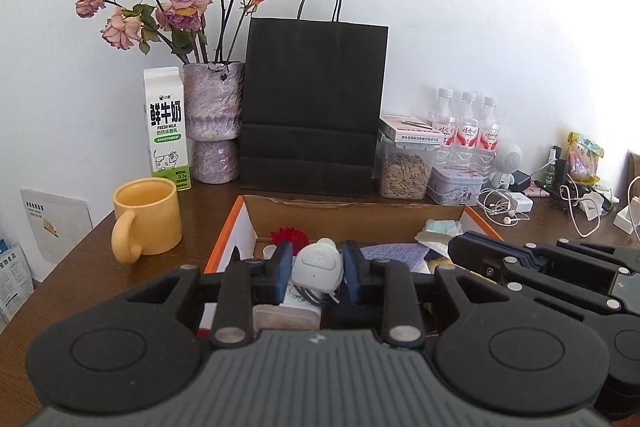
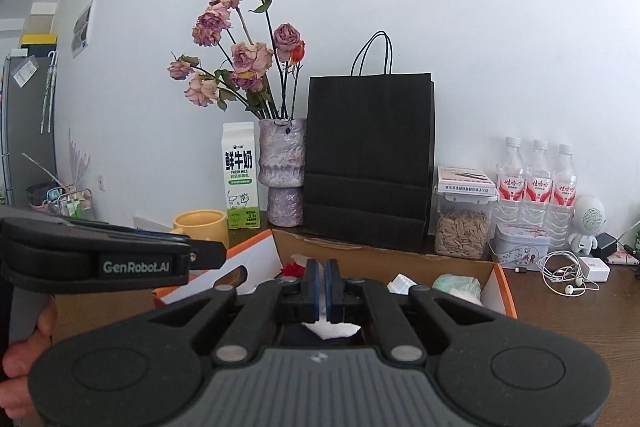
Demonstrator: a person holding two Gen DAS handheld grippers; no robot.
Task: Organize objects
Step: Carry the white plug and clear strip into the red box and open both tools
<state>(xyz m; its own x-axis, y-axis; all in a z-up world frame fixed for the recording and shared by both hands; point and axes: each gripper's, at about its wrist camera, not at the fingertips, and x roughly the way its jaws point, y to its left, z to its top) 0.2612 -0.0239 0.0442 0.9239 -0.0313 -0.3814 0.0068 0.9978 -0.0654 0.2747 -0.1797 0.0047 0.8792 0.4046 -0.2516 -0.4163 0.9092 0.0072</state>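
Gripping a small white rounded gadget (image 1: 318,265) between its blue pads, the left hand-held gripper (image 1: 316,267) hangs over the open cardboard box (image 1: 352,209) on the table (image 1: 80,267). Beside it, the right hand-held gripper (image 2: 322,289) has its jaws pressed together with nothing between them, above the same box near a black paper bag (image 2: 370,163).

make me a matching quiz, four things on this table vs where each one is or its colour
1 mug
2 paper bag
3 white gadget
4 seed jar

a black, standing at the wall
b under a flat white box
c yellow, in front of the milk carton
d clamped in the left hand-held gripper

Pairs: 1-c, 2-a, 3-d, 4-b
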